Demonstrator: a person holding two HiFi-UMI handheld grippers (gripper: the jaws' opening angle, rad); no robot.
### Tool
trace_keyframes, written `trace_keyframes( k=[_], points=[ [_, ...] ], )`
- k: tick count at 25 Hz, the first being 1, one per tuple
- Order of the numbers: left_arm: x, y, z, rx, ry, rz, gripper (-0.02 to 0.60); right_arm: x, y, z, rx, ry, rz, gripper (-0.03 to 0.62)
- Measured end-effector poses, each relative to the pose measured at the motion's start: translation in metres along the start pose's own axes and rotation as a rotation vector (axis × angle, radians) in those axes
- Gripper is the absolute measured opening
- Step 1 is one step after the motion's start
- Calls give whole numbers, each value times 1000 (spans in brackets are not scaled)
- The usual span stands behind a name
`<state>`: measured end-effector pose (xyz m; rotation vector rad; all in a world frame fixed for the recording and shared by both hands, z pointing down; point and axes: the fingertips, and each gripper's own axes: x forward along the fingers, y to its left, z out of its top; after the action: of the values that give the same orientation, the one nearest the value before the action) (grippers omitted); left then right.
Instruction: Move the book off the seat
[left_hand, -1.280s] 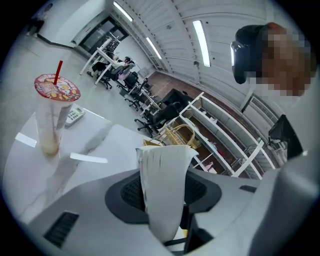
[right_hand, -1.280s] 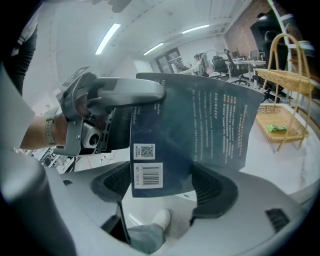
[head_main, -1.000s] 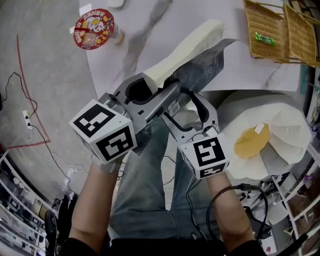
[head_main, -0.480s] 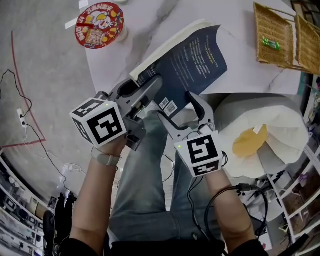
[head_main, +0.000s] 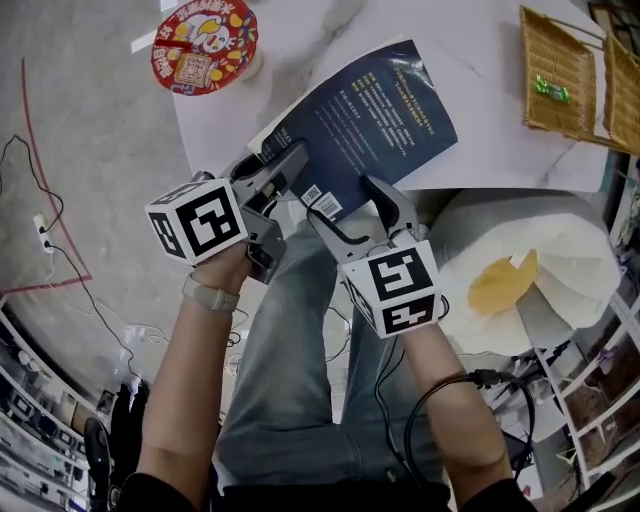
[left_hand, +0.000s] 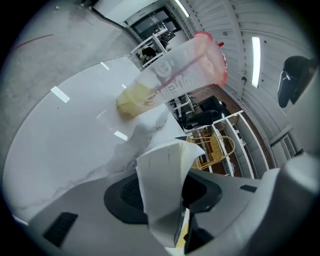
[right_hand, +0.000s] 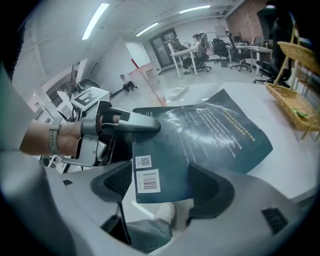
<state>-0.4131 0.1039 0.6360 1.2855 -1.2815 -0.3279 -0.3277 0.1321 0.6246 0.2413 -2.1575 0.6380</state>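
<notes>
Since a second ago we have brought the book (head_main: 385, 115) down. Then it stood steeply tilted above the table (head_main: 300, 40) with its pale page edge turned up at us. Now it lies nearly flat on the table's near side, dark blue cover up, and its barcode corner sticks out past the table's near edge. Both grippers have sunk with it. Our left gripper (head_main: 292, 165) is clamped on the book at the side that hangs over the table's left near corner, and in its own view the pale block of pages is pinched between the two pads. Our right gripper (head_main: 345, 205) has its jaws standing wide at the table's near edge. The barcode corner lies between them, and we see a sliver of gap beside one pad, so it does not seem to grip. At the table's far left corner stands a cup (head_main: 203, 45) with a red printed lid. A woven basket (head_main: 555, 70) sits on the table's right side. The white round seat (head_main: 530, 230) stands just off the table's near edge to the right, partly tucked under it, with a yellow piece (head_main: 505, 283) lying on top. The book is clear of the seat. Our jeans (head_main: 290, 370) show below the table's near edge.
</notes>
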Motion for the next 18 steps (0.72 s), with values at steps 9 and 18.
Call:
trace_keyframes(
  k=[9,18],
  points=[
    [6,12,-2,-18,5,36,175,1,0,-1,-14,-6,-6,359],
    [2,18,-9,57,70,161,239,1,3,-2,-32,5,11,359]
  ],
)
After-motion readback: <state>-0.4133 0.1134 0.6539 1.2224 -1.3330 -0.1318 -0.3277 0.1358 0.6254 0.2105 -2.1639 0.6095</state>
